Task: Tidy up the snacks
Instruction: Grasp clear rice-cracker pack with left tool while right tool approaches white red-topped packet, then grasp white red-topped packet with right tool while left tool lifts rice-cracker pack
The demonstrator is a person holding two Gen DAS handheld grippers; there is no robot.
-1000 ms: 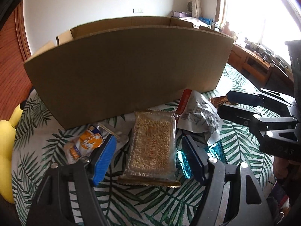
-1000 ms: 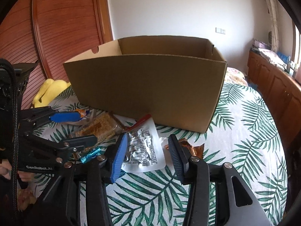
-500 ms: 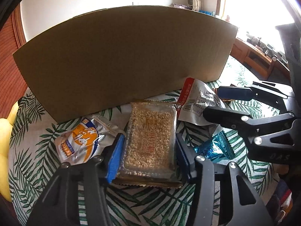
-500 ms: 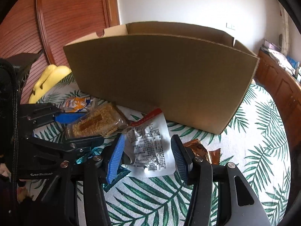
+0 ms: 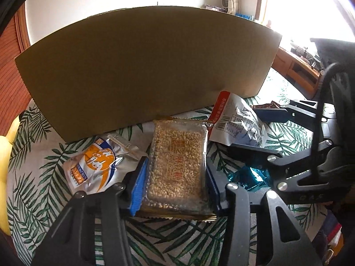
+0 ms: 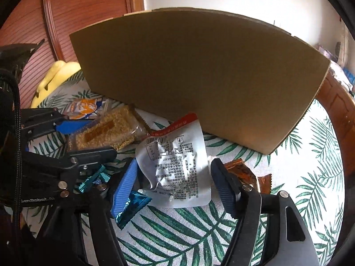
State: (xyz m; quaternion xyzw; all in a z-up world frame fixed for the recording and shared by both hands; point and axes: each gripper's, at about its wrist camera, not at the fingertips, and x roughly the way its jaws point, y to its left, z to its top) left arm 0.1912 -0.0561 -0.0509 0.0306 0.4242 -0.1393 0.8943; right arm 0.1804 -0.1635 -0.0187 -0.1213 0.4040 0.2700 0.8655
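My left gripper point(image 5: 175, 177) clamps the rice bar point(image 5: 177, 161). My right gripper point(image 6: 175, 184) straddles the white pouch point(image 6: 177, 161), fingers apart. Box point(image 5: 144, 66) ahead, interior hidden.

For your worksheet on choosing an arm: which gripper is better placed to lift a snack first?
Left. Its fingers already press both sides of the sesame bar pack; the right gripper is open around the white pouch.

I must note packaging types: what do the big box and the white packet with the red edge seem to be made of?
Big box: plain brown corrugated cardboard, matte; fluting seems to show along its right edge. White packet: thin plastic or foil film, slightly glossy, creased and crumpled, with printed text and a barcode.
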